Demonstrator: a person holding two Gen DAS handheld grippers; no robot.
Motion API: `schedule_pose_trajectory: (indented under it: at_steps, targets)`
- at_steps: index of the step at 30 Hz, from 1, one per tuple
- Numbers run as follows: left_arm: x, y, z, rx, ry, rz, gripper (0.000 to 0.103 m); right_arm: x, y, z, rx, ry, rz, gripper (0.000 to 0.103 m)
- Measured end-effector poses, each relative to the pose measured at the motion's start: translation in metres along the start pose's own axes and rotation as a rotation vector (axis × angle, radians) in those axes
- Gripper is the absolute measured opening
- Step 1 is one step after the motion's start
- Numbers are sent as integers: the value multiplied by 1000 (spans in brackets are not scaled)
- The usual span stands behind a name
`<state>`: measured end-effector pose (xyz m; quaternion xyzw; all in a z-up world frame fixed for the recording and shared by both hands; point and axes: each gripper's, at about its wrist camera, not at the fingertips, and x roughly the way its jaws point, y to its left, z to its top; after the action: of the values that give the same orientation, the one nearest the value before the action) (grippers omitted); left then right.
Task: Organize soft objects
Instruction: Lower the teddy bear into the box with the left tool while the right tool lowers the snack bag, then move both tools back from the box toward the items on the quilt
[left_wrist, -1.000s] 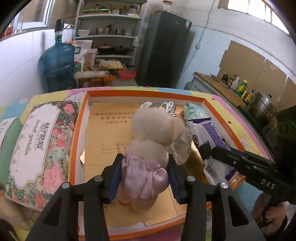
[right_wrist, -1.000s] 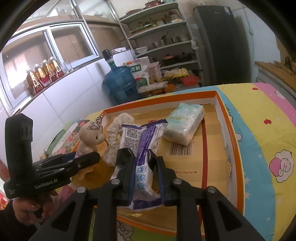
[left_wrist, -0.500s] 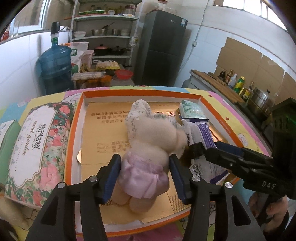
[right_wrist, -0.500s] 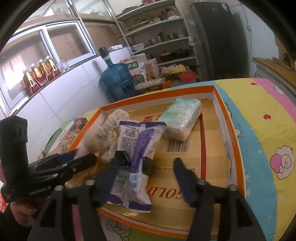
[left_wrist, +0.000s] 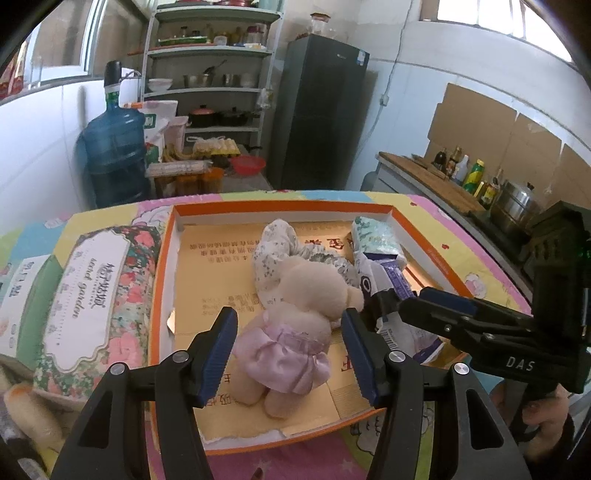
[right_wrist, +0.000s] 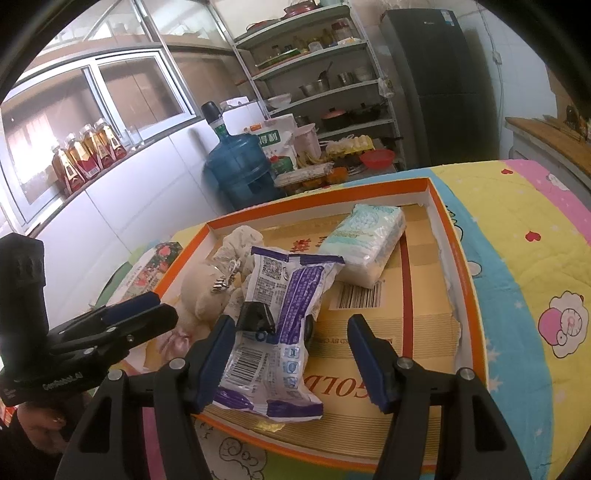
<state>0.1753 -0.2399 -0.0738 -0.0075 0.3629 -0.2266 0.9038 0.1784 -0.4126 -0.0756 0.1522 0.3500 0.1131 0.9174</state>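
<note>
Left claw (left_wrist: 288, 354) spread wide, blue pads either side of teddy bear (left_wrist: 295, 325) in lilac skirt, neither pad pressing it. Bear lying face down on cardboard floor of orange-rimmed tray (left_wrist: 162, 266), head toward far end, touching frilly floral cloth (left_wrist: 277, 251) just beyond it. Right claw (right_wrist: 291, 358) likewise released, fingers wide apart; left pad beside crinkled white-and-purple packet (right_wrist: 280, 314), right pad well clear of it. Packet resting in tray near front edge, small black clip (right_wrist: 256, 317) on its upper face. Mint-and-white tissue pack (right_wrist: 364, 240) farther back in tray, close to right wall, its near end just beside packet's top. Outside tray to left, on cartoon-print bench cover (right_wrist: 517, 258): floral tissue pack (left_wrist: 85, 306) lying lengthwise against tray's wall, green-and-white pack (left_wrist: 22, 291) beside that. Each claw visible in other's view, low over tray's front corners.
</note>
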Motion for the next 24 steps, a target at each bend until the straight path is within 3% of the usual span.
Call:
schedule_pose_trajectory:
  at_steps: [24]
  targets:
    - [-68,12,-4,-26,-113,-21,60,-41,46,1,-53,-85,-19,63]
